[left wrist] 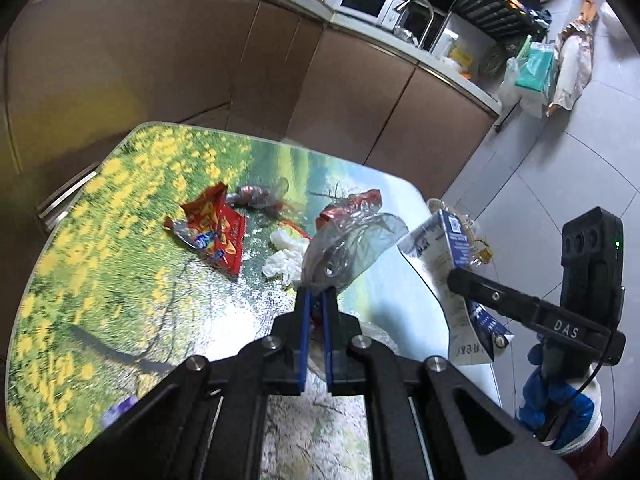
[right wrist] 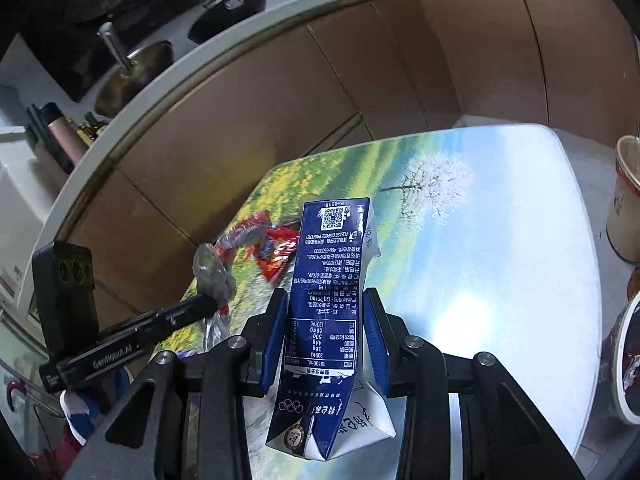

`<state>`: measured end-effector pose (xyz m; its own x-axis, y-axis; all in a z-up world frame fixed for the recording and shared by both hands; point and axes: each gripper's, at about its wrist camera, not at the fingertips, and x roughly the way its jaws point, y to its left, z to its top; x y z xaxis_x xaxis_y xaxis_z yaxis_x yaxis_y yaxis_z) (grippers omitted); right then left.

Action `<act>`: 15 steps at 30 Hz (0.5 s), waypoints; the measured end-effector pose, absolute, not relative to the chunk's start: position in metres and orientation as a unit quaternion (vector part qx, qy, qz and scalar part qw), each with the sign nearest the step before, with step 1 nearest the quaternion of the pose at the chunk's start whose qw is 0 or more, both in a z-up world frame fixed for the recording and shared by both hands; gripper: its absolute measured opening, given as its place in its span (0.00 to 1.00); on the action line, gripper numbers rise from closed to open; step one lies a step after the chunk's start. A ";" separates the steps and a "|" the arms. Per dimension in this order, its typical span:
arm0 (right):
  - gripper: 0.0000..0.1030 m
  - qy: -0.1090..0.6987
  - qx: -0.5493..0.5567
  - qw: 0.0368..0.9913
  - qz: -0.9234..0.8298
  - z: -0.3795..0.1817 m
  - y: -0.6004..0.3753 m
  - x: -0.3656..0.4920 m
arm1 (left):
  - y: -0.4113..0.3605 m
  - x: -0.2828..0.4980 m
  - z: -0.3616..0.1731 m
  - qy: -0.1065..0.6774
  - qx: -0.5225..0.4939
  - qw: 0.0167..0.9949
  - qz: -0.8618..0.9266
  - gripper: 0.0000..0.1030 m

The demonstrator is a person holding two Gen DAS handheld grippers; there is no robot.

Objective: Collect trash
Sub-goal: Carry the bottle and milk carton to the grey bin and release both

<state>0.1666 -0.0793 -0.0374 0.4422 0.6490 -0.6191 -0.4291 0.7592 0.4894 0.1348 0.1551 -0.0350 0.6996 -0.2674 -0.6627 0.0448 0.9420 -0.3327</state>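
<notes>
While both grippers hang above the table (left wrist: 120, 240), each has a piece of trash in its jaws. The left gripper (left wrist: 316, 296) is pinched almost fully together on a crumpled clear wrapper (left wrist: 352, 244) — the film bunches out past its blue fingertips (left wrist: 305, 300) and is off the tabletop. The right gripper (right wrist: 326, 320) stands partly open, its blue pads (right wrist: 276, 336) pressed on the two sides of a blue and white carton (right wrist: 332, 280), which it holds lengthwise along the fingers, the folded end toward the camera and the QR-code end pointing away.

Still lying on the flower-print table are a red snack bag (left wrist: 216, 232), a flattened clear bottle (left wrist: 260, 194) just behind it, a white tissue (left wrist: 286, 256) and another red wrapper (left wrist: 352, 204) near the far edge. In the left view the carton shows at the right, beyond the table's edge — over the tiled floor (left wrist: 560, 160). A hand in a blue glove (left wrist: 556, 400) grips the right tool's handle. Brown cabinets (left wrist: 160, 60) run behind the table.
</notes>
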 end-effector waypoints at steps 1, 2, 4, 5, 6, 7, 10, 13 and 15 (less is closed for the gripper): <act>0.37 0.416 0.132 0.840 0.322 -0.036 -0.079 0.162 | 0.153 0.129 -0.031 0.374 -0.143 0.912 -0.085 0.05; 0.37 0.413 0.132 0.841 0.323 -0.033 -0.081 0.155 | 0.150 0.123 -0.027 0.370 -0.139 0.914 -0.085 0.05; 0.37 0.407 0.134 0.843 0.325 -0.028 -0.086 0.143 | 0.143 0.110 -0.018 0.361 -0.129 0.920 -0.083 0.05; 0.37 0.404 0.134 0.844 0.326 -0.025 -0.090 0.137 | 0.139 0.105 -0.014 0.356 -0.123 0.923 -0.081 0.05; 0.37 0.400 0.134 0.846 0.326 -0.021 -0.093 0.129 | 0.133 0.097 -0.008 0.348 -0.115 0.927 -0.079 0.05; 0.37 0.397 0.134 0.847 0.326 -0.019 -0.096 0.124 | 0.128 0.092 -0.005 0.344 -0.110 0.929 -0.078 0.05; 0.37 0.389 0.132 0.852 0.325 -0.010 -0.107 0.107 | 0.110 0.075 0.007 0.327 -0.090 0.938 -0.072 0.05; 0.37 0.382 0.132 0.856 0.322 -0.002 -0.118 0.092 | 0.095 0.059 0.015 0.313 -0.072 0.945 -0.063 0.05; 0.37 0.379 0.134 0.858 0.320 0.002 -0.125 0.084 | 0.085 0.048 0.019 0.304 -0.058 0.949 -0.058 0.05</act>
